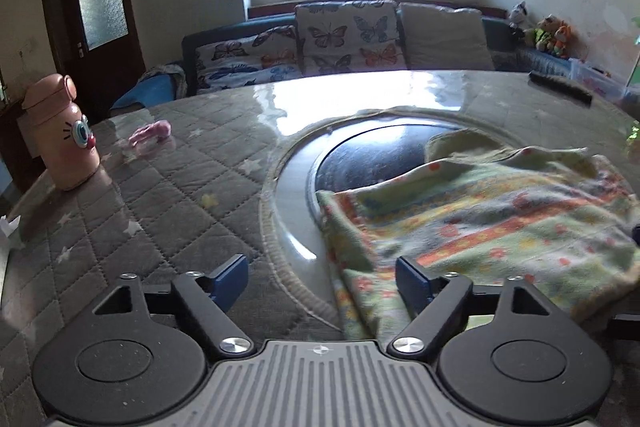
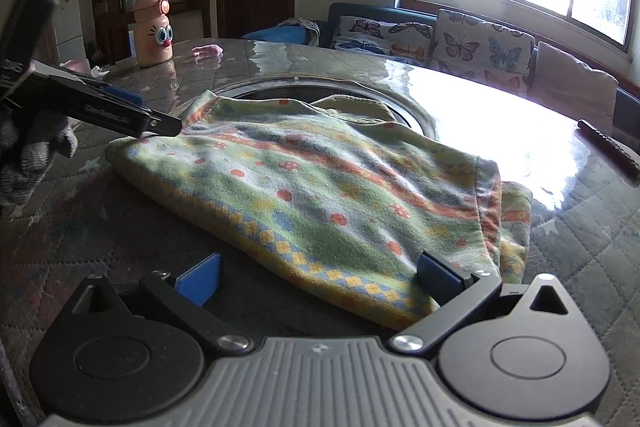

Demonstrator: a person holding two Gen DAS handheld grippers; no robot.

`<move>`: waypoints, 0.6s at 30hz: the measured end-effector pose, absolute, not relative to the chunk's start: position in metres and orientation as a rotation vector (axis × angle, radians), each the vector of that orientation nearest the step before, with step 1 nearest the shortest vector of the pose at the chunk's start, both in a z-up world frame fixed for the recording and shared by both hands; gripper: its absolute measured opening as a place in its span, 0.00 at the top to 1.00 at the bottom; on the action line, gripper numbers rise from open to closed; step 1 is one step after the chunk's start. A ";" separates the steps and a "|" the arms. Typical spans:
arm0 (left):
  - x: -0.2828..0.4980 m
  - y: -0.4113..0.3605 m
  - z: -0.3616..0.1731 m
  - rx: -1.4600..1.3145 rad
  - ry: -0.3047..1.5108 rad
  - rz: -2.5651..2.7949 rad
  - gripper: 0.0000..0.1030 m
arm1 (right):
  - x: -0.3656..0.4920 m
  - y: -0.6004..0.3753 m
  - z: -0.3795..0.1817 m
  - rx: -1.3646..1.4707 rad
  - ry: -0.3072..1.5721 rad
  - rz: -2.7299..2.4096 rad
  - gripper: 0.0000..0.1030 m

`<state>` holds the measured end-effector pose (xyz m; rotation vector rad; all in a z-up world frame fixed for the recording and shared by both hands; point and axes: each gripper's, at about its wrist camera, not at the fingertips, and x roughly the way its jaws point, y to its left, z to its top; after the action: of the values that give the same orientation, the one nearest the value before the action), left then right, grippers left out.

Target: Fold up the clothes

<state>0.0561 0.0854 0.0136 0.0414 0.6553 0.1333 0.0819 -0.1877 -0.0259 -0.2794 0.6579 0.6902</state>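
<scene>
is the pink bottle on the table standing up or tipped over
Standing up. The pink bottle rests on its base on the table, cap on top, in both views.

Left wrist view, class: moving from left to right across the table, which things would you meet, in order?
Pink cartoon-face bottle → small pink object → round dark inset in the table → patterned garment → dark remote-like object at the far right edge.

Garment [image 2: 320, 195]: green, orange-striped, red dots, yellow-blue checked hem. Surface [image 1: 168, 195]: grey quilted, white stars. Bottle [image 1: 66, 139]: pink, cartoon face. Cushions [image 1: 344, 35]: butterfly print. Claw pads [image 2: 200, 279]: blue, possibly ribbed.
</scene>
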 end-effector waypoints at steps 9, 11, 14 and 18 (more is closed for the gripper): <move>0.048 0.073 0.002 0.074 0.673 0.123 0.03 | 0.082 -0.189 -0.024 -0.287 0.658 0.687 0.00; 0.044 0.078 0.002 0.062 0.672 0.133 0.02 | 0.082 -0.186 -0.021 -0.293 0.671 0.683 0.00; 0.040 0.081 0.001 0.060 0.671 0.134 0.01 | 0.082 -0.184 -0.011 -0.276 0.651 0.699 0.00; 0.037 0.083 -0.001 0.047 0.671 0.138 0.00 | 0.089 -0.175 0.000 -0.237 0.612 0.690 0.00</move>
<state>0.0373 0.0830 -0.0006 0.0467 0.6713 0.1381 0.0894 -0.1747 -0.0002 -0.2367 0.6116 0.6903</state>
